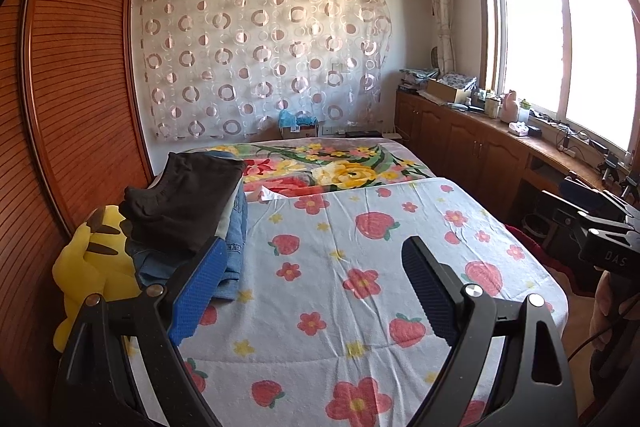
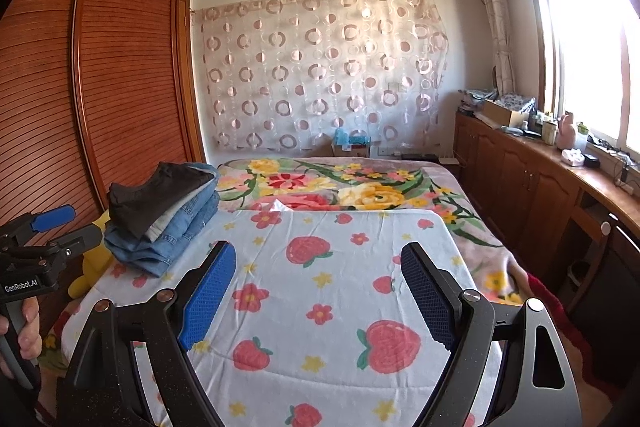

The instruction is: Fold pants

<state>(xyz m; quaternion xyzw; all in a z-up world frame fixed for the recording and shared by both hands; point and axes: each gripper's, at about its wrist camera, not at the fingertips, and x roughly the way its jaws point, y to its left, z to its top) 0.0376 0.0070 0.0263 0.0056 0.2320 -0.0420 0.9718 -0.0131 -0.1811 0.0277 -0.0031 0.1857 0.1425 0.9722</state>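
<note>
On bed point(image 2: 280, 307): one pants stack point(image 2: 168, 223)

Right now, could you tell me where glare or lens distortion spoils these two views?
Left wrist view: the window is blown out white, and the wardrobe bows with fisheye curve. Right wrist view: the window glares too, washing out the wall beside it; the strawberry sheet stays evenly lit and sharp.

A: Where do both wrist cameras look from?
B: Low over the bed's near end, facing twelve o'clock toward the curtain point(image 1: 260, 55).
A: Shared?
B: The strawberry sheet point(image 2: 340, 291), and the folded pile point(image 2: 164, 215) at ten o'clock.
</note>
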